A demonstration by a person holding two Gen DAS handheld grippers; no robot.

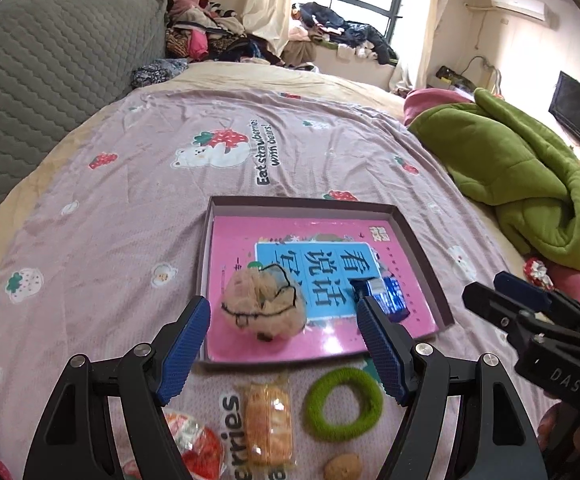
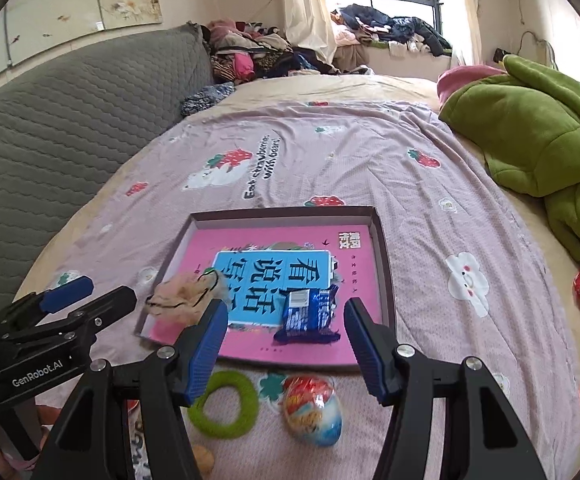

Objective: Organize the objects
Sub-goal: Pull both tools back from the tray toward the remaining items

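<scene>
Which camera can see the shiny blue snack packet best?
The right wrist view: the shiny blue snack packet lies whole on the pink book, between the open fingers. In the left wrist view, the left gripper's finger hides part of it.

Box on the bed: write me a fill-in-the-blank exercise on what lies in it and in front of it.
1. The book lying flat in the box has a ____ cover.
2. The blue packet lies on top of the ____.
3. The ring on the sheet in front of the box is ____.
4. Both the left claw and the right claw stand ____, holding nothing.

Missing words: pink; book; green; open
</scene>
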